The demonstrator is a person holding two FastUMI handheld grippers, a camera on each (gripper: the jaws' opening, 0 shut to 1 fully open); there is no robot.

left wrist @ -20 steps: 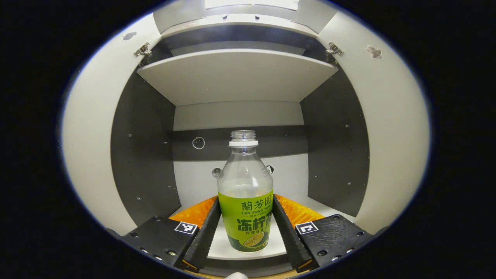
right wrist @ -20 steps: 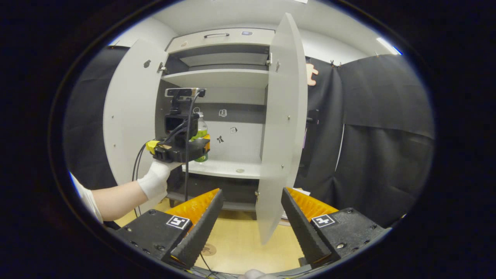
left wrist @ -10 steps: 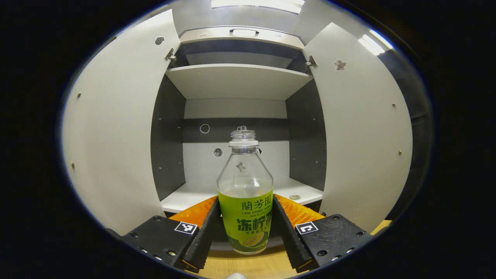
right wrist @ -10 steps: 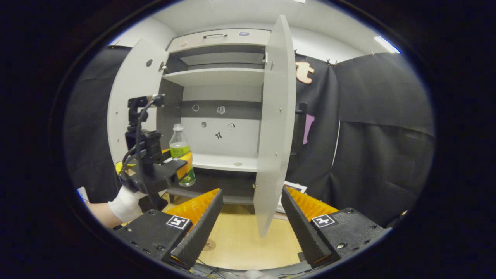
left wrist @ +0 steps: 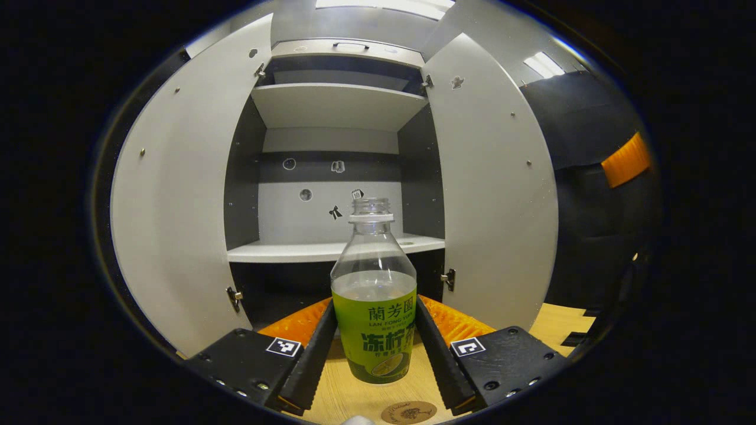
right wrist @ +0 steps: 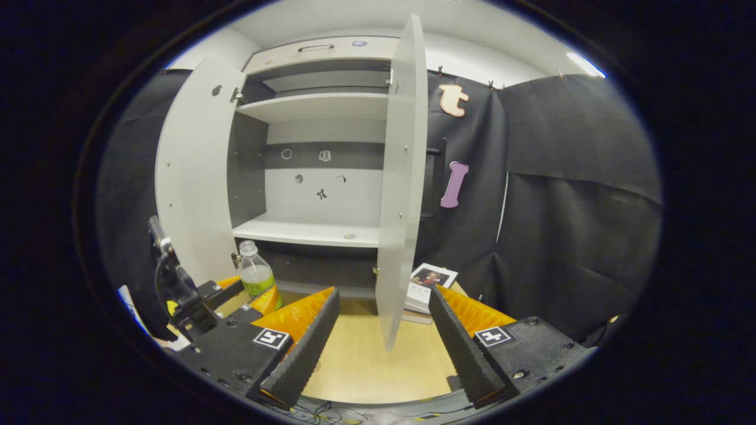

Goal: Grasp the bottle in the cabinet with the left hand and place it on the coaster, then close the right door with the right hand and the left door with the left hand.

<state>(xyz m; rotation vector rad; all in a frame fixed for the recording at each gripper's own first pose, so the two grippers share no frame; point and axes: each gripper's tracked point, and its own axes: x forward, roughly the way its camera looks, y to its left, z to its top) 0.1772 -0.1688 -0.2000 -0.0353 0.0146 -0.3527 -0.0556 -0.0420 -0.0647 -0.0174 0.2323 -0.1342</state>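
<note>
My left gripper (left wrist: 374, 348) is shut on a clear, uncapped bottle (left wrist: 374, 295) with a green label, held upright just above the wooden table. A round brown coaster (left wrist: 409, 412) lies on the table right below and in front of the bottle. In the right gripper view the same bottle (right wrist: 255, 275) and left gripper (right wrist: 236, 292) sit low at the left, in front of the cabinet. Both cabinet doors stand open: the left door (left wrist: 177, 218) and the right door (left wrist: 490, 195). My right gripper (right wrist: 381, 336) is open, empty, facing the right door's edge (right wrist: 401, 189).
The cabinet's lower shelf (left wrist: 307, 251) and upper shelf (left wrist: 336, 103) are bare. A small book (right wrist: 430, 283) lies on the table by the right door's foot. Black cloth walls (right wrist: 567, 224) close the booth on the right. Cables trail near the table's front edge.
The left gripper has carried the bottle out of the cabinet and down to just above the table near the coaster. The right gripper has shifted slightly, still open.
</note>
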